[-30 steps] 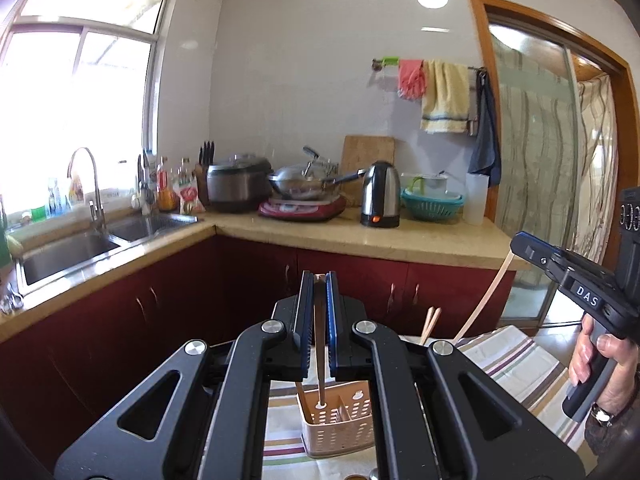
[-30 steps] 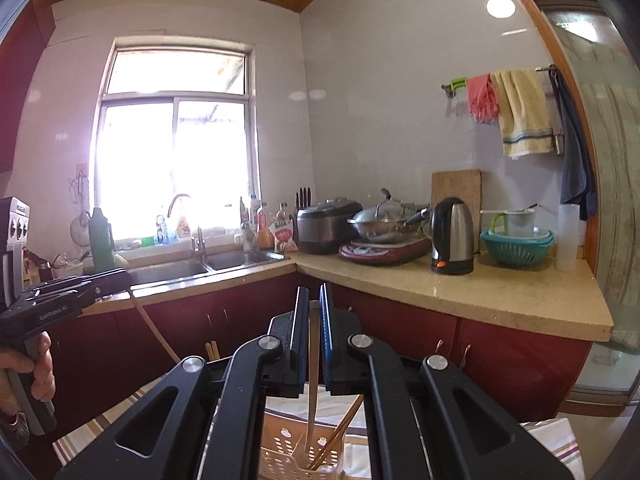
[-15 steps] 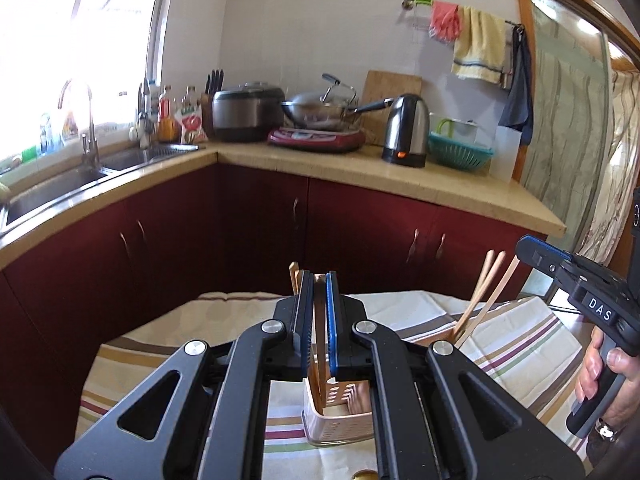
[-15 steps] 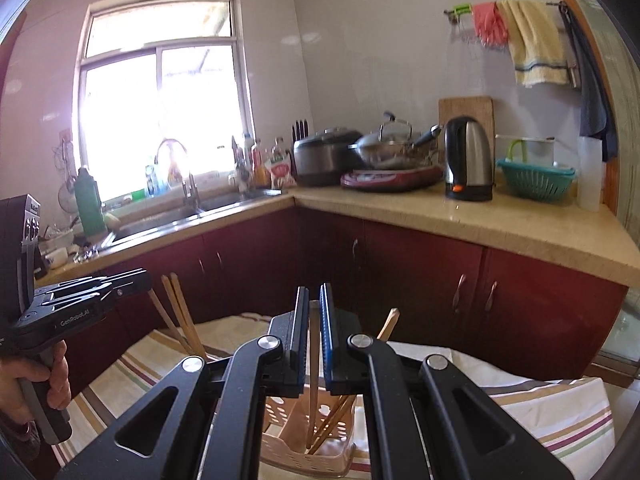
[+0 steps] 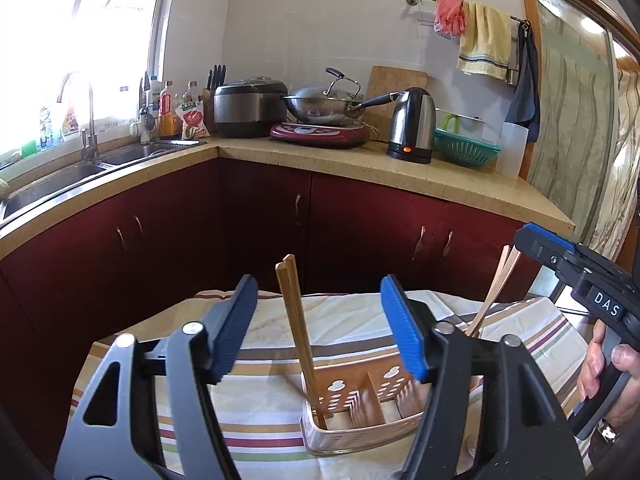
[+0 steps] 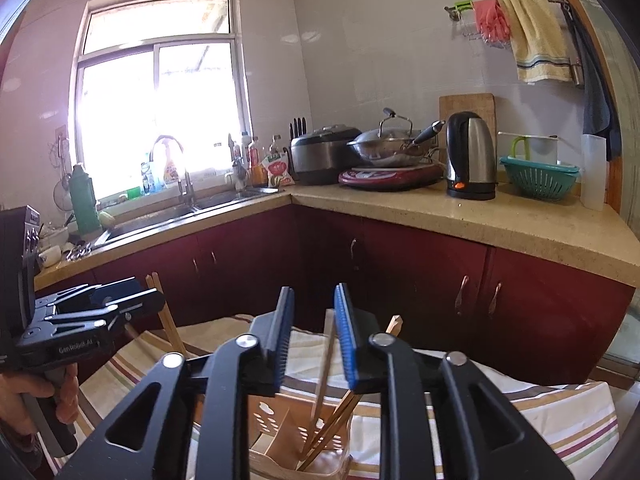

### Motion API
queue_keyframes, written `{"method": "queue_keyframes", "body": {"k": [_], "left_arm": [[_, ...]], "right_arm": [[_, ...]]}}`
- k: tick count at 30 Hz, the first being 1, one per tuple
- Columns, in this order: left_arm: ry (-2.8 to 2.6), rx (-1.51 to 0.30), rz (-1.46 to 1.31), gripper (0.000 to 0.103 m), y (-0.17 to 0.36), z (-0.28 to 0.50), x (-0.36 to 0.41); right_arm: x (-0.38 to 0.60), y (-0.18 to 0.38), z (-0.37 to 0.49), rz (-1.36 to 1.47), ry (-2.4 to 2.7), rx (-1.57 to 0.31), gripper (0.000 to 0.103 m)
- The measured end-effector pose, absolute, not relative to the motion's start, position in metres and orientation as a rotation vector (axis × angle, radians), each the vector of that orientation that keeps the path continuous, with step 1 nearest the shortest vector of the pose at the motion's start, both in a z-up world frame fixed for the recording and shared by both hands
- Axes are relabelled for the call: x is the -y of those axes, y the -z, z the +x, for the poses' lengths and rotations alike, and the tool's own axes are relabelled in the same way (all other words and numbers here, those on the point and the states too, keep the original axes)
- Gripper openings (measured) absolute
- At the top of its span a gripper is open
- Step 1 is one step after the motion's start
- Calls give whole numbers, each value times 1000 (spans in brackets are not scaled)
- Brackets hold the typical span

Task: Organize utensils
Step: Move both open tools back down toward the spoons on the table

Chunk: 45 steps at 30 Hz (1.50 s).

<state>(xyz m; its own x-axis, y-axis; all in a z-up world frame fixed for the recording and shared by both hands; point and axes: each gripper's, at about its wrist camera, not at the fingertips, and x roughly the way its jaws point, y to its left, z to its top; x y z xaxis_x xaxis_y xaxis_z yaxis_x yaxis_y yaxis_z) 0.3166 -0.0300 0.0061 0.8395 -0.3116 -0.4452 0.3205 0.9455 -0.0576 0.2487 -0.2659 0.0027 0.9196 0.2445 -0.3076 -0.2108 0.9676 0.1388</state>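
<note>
**Chopsticks dropped into the caddy, both jaws letting go**

Here the left gripper [image 5: 316, 328] stands wide and its jaws are opening; a pair of chopsticks [image 5: 298, 328] rises between them, touching neither pad, with the lower ends down in the left compartment of the caddy [image 5: 360, 432]. The right gripper [image 6: 310, 340] is only partly apart and its jaws are opening too. One stick [image 6: 326, 364] runs up through the gap close to the right-hand pad, and whether it brushes that pad cannot be told; it looks released, its foot in the caddy's right compartment among other sticks [image 6: 340, 412] that lean the opposite way. The caddy sits on a striped cloth [image 5: 260, 412] over a table.

The chopsticks look like bamboo or wood: light, stiff, thin and smooth. They would likely pivot or slide in a loose pinch, so a firm hold around the middle to upper shaft, across the flat sides, seems best, with both sticks of a pair taken together. Standing loose, they tip easily against the compartment walls, and a withdrawing finger could catch a tall end and lever it out.

The caddy is thin perforated plastic, probably light enough to skid on the cloth if nudged.
</note>
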Motion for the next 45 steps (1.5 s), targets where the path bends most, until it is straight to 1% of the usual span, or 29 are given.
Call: {"method": "queue_keyframes", "body": {"k": [3,8,10,14,16,21,26,31,36,39,43,45], "left_arm": [[335,-457,33,70,-9,313,32],[328,-432,42,75,-16,300,32],[319,-426,35,78,-18,292,30],[286,-401,36,80,-16,264,23],[263,-400,34,83,-10,247,19],[236,-453,4,85,19,216,9],[199,-540,-11,85,64,193,3],[170,-639,-35,85,106,185,-2],[145,-718,-39,85,138,186,-6],[140,-738,-34,85,146,187,-6],[142,-757,-35,85,152,191,-4],[145,-764,-34,85,154,193,-2]], "right_arm": [[269,-8,241,117,-233,-311,32],[276,-16,227,127,-223,-286,39],[279,-17,215,125,-210,-277,43],[281,-9,194,109,-174,-281,45],[281,4,182,92,-148,-312,45],[281,50,161,85,-100,-412,45],[280,105,152,89,-61,-542,45],[278,143,151,79,-44,-634,45],[278,169,162,81,-37,-724,45],[278,177,169,75,-32,-765,45],[274,187,176,63,-27,-813,51],[272,192,179,50,-22,-837,51]]}}
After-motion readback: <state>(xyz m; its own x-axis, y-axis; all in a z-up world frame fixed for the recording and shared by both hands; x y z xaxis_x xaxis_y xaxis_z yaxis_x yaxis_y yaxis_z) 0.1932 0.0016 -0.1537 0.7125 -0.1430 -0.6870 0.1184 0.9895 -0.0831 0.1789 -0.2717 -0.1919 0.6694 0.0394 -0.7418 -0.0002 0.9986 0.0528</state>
